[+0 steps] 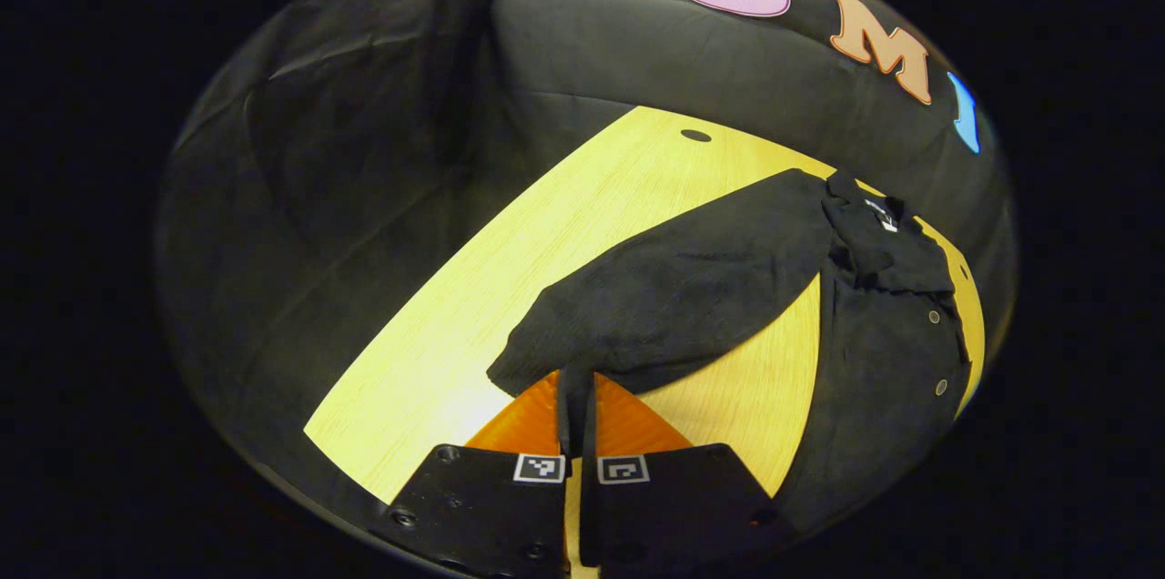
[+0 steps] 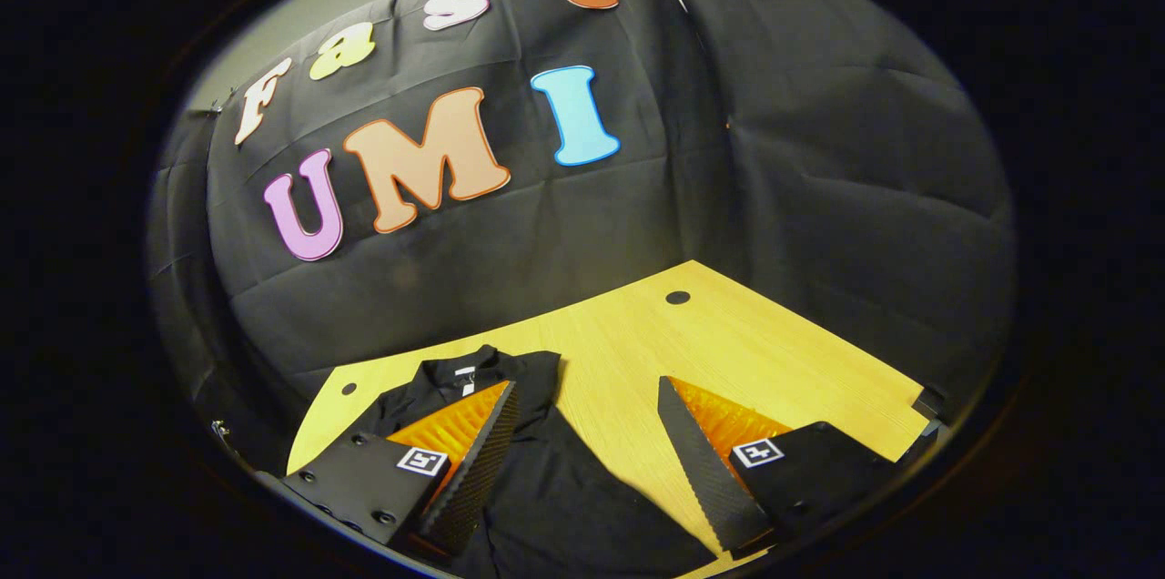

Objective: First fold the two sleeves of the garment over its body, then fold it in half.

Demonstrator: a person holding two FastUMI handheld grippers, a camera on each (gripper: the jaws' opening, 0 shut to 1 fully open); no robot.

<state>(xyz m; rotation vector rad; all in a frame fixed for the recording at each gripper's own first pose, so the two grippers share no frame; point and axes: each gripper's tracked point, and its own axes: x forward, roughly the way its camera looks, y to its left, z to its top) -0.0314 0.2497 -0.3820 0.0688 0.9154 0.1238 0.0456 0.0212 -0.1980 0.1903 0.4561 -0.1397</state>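
Observation:
A black button-up shirt (image 1: 887,333) lies on the light wooden table (image 1: 582,215), collar toward the far edge. Its sleeve (image 1: 673,297) stretches out sideways toward me in the left gripper view. My left gripper (image 1: 575,388) is shut on the sleeve's cuff end, with black cloth pinched between the two fingers. In the right gripper view, my right gripper (image 2: 587,429) stands open above the shirt (image 2: 555,488). One finger hangs over the collar area (image 2: 473,374), the other over bare table to the right.
The table has small round holes near its far corners (image 1: 695,136) (image 2: 677,297). Black cloth walls close in the table on the far sides. Bare wood (image 2: 783,360) lies to the right of the shirt in the right gripper view.

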